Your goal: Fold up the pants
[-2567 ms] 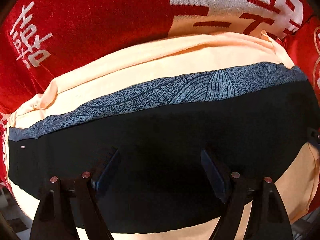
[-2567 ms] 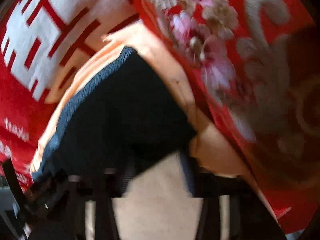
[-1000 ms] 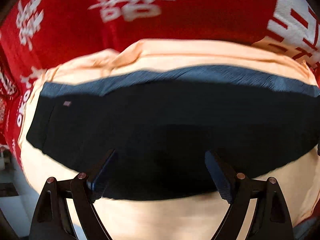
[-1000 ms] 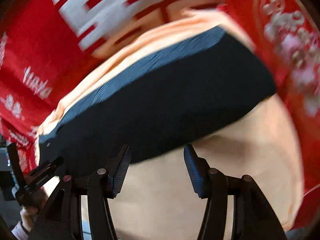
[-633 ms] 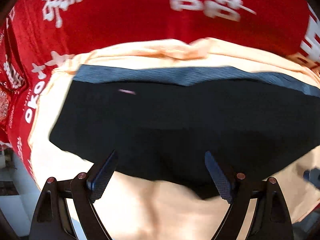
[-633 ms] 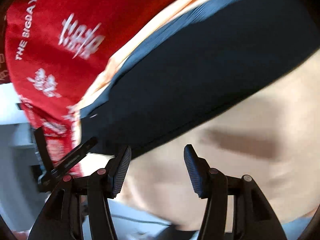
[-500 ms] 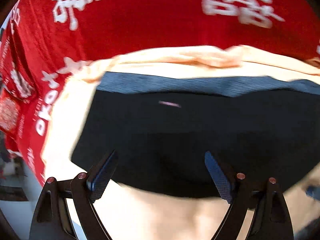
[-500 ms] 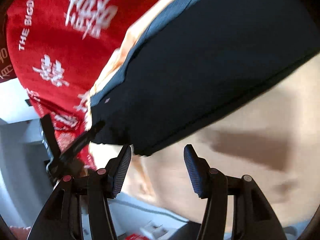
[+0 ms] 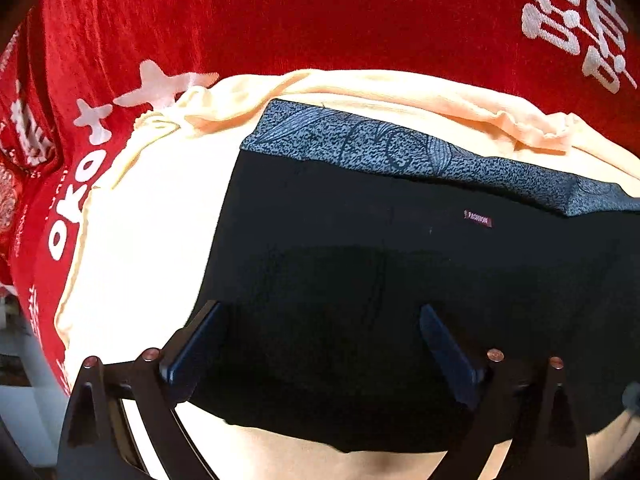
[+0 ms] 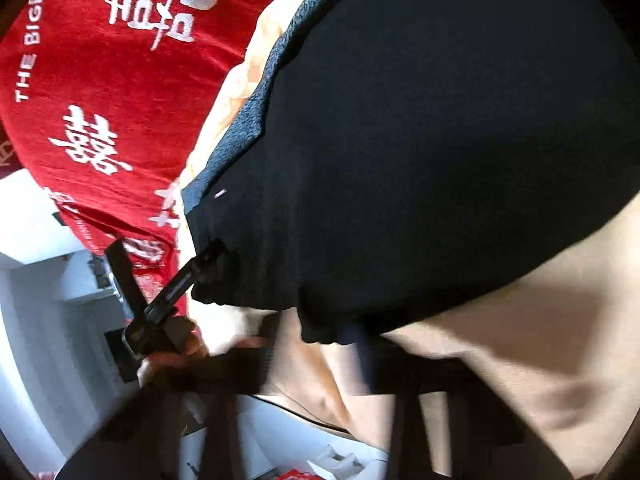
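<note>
Spreading wider, the left hand-held gripper (image 9: 320, 344) straddles the black pants (image 9: 400, 280); the right one's jaws are closing.

The left wrist camera sits just behind the left hand-held gripper (image 9: 320, 340), looking steeply down and close onto the black pants (image 9: 400, 280) that fill the view ahead of its fingers. The right wrist camera sits behind the right hand-held gripper (image 10: 320, 364), slanting down less steeply, close over the same garment's near edge. Both views share the pants, the peach cloth (image 9: 140, 220) beneath and the red cover (image 9: 320, 20) beyond; the right view also catches the left hand-held gripper off to its left.
</note>
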A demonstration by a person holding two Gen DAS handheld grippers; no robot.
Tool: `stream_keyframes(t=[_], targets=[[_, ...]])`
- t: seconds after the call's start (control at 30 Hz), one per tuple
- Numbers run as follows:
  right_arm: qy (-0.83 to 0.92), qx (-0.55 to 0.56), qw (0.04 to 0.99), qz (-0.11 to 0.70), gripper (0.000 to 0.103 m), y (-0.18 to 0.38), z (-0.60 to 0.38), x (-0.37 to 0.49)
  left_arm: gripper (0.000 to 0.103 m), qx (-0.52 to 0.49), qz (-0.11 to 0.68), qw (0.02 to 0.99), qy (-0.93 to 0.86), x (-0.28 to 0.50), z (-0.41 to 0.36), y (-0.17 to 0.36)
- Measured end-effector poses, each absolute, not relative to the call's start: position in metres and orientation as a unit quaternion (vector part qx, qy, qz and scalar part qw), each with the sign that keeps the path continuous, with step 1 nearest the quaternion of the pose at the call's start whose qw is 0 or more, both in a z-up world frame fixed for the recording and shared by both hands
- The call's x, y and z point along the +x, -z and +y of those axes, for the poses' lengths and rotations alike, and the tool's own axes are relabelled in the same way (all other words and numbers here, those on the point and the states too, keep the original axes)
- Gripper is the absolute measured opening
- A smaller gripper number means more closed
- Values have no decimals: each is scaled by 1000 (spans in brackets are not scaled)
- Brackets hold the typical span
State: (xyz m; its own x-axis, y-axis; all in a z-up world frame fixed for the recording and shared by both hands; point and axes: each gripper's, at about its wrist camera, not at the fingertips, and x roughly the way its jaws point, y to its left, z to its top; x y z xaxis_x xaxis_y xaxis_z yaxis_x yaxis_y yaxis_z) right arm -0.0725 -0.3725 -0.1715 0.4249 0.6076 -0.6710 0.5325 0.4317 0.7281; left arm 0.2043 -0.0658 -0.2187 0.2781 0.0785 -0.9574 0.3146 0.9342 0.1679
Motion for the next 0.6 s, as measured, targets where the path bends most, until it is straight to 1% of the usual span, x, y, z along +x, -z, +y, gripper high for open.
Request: stream_keyframes(t=[0.1, 0.17, 0.23, 0.27, 0.33, 0.4, 0.5, 0.6], targets=[[-35, 473, 694, 541, 8, 148, -362, -76, 98, 196, 588, 779, 88, 201, -59, 218], [-17, 450, 690, 566, 7, 160, -355, -86, 98, 199, 587, 777, 104, 198, -53, 221], [2, 465, 673, 575, 7, 179, -355, -97, 98, 197, 587, 778, 111, 196, -50, 222], [6, 473, 671, 571, 7, 179, -356, -101, 98, 197, 586, 778, 112, 197, -49, 222], [12, 453, 669, 589, 28, 171, -357, -104, 98, 200, 586, 778, 107, 196, -50, 220], [16, 416, 681, 602, 29, 153, -366, -110, 98, 210, 592, 772, 99, 193, -55, 213], [52, 355, 724, 589, 29, 121, -394, -112, 98, 204, 582, 777, 126, 180, -73, 194], [79, 331, 746, 572, 29, 111, -426, -97, 98, 174, 579, 778, 171, 158, -113, 180]])
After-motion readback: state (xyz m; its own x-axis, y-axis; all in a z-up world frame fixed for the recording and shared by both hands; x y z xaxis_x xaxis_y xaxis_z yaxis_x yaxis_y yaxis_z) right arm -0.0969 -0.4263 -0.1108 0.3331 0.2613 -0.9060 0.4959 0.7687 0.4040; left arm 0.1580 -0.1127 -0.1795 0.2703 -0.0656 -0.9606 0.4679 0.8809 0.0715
